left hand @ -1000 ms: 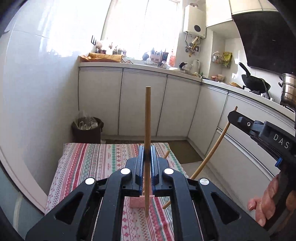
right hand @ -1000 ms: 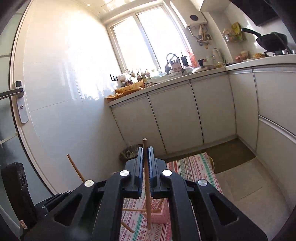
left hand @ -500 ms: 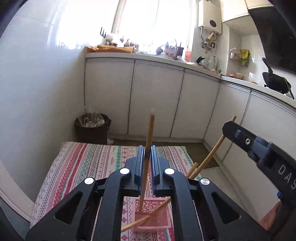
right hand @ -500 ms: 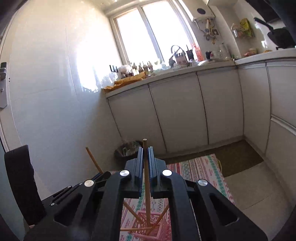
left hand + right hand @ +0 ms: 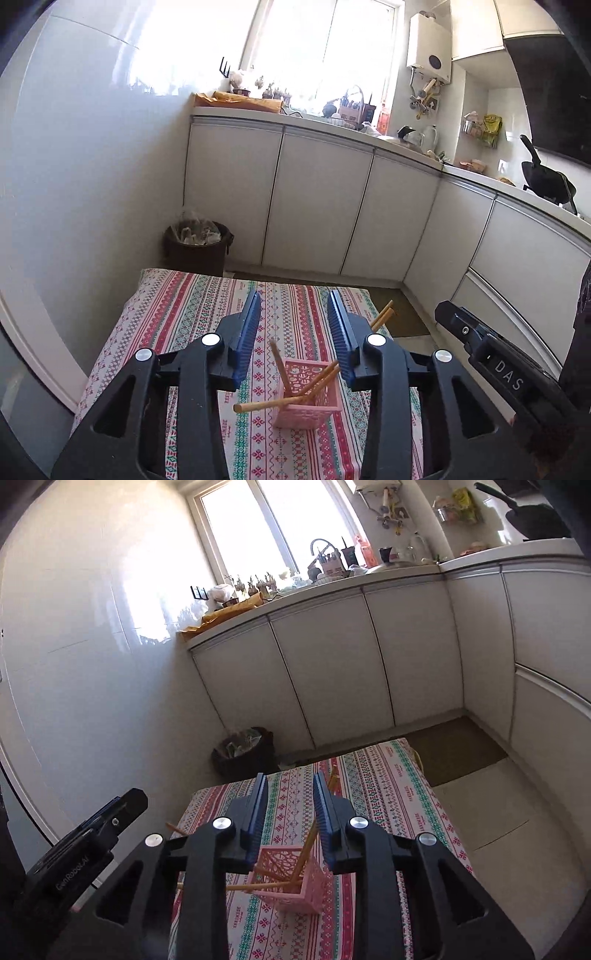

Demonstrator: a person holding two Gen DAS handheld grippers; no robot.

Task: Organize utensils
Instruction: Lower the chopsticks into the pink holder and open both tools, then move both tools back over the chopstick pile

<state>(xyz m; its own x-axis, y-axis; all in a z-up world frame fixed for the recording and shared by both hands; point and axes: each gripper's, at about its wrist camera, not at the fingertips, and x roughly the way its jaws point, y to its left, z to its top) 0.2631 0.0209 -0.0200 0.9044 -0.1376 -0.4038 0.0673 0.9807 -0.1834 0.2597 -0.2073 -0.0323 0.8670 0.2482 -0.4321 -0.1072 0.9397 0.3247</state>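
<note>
The left gripper (image 5: 293,325) has just been opening and stands spread and empty above the pink basket (image 5: 308,400) on the cloth-covered counter (image 5: 177,317). Several chopsticks (image 5: 275,404) lean inside. The right gripper (image 5: 289,805), likewise just spread, holds nothing. Both deliveries look done.
</note>
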